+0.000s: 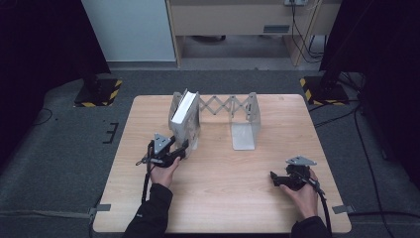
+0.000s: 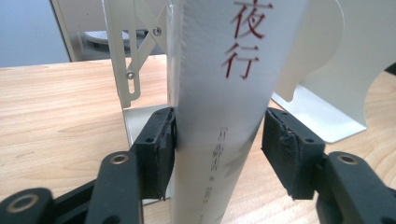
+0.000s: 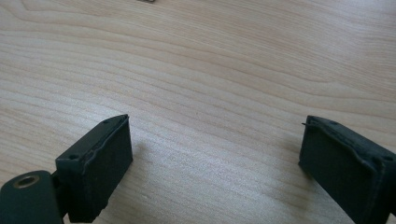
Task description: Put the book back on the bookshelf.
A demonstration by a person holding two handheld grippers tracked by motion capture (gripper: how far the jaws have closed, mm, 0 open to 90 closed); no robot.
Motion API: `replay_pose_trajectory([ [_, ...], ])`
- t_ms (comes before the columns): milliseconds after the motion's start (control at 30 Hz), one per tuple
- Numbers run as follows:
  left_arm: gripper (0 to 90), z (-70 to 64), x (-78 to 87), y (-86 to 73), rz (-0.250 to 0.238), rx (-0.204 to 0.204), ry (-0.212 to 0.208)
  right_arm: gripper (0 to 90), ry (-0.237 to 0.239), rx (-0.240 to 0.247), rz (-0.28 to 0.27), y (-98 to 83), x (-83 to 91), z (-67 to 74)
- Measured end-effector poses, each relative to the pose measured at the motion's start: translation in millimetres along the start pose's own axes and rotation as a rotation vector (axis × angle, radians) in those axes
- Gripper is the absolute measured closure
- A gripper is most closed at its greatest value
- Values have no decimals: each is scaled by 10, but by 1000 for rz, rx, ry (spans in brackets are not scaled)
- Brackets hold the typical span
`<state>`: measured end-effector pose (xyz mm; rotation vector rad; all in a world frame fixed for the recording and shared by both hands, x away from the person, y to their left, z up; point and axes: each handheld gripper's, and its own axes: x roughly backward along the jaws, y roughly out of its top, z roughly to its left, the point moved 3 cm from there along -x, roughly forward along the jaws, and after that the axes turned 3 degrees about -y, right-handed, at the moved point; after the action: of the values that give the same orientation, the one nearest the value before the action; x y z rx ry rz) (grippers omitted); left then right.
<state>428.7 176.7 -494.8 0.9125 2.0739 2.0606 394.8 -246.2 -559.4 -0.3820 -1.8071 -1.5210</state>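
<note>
White paperback book [image 2: 219, 116] stands upright, long axis vertical, spine with red characters facing near, in left end of grey metal expanding book rack [image 1: 233, 111] at table's far side. Left gripper [image 2: 217, 140] straddles spine: left pad touches, right pad clear, grip loosened. Right gripper [image 3: 215, 163] wide open, empty, over matte light-wood table [image 3: 210, 70].

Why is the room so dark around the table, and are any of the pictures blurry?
High view: light falls on the wooden table while the sides stay black, and the whole picture is soft. Left gripper view: the white book close to the camera looks bright and pale, its small print is blurred, and the big red characters read clearly. Right gripper view: wood grain sharp, soft shadows beside the pads.
</note>
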Motion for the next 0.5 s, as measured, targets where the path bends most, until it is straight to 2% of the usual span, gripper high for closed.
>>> replay_pose_trajectory([
  [100, 495, 1, -4, 1, 2, 10, 4, 97, 0, 0, 0, 0, 0, 0],
  [333, 489, -32, -46, 34, 24, 13, -3, 96, 1, -2, 1, 1, 0, 1],
  [500, 469, -84, -140, 57, 24, 35, -23, 96, 0, -2, 0, 1, -1, 2],
])
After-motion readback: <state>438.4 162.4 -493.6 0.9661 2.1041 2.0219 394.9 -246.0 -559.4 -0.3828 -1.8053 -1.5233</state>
